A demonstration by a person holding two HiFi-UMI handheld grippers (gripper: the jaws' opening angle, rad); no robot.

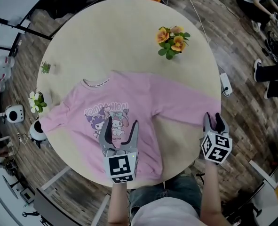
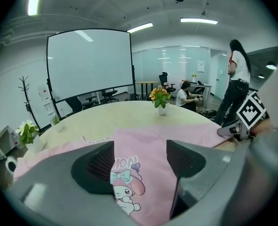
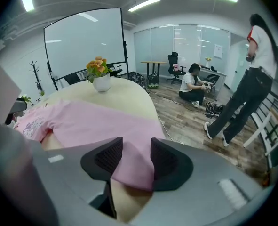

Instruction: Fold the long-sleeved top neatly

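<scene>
Top: the pink top [image 1: 129,102] is laid flat, print up, on the round table [image 1: 110,36], collar away from the person.
Sleeve: the right sleeve [image 1: 186,105] is stretched out to the table edge.
Left gripper [image 1: 121,122]: held over the chest print, jaws spread wide, nothing pinched.
Right gripper [image 1: 213,117]: held at the sleeve end, jaws apart; cloth is seen between them but not clamped.
Risk: if only a thin edge of the sleeve is caught, it may slip out mid-fold, or the end may be dragged off the table.
Risk: the flat chest could be bunched if the left jaws are closed on it.
Head view: only here is the whole layout shown.
Right gripper view: only here is the gap between pads and sleeve shown.
</scene>
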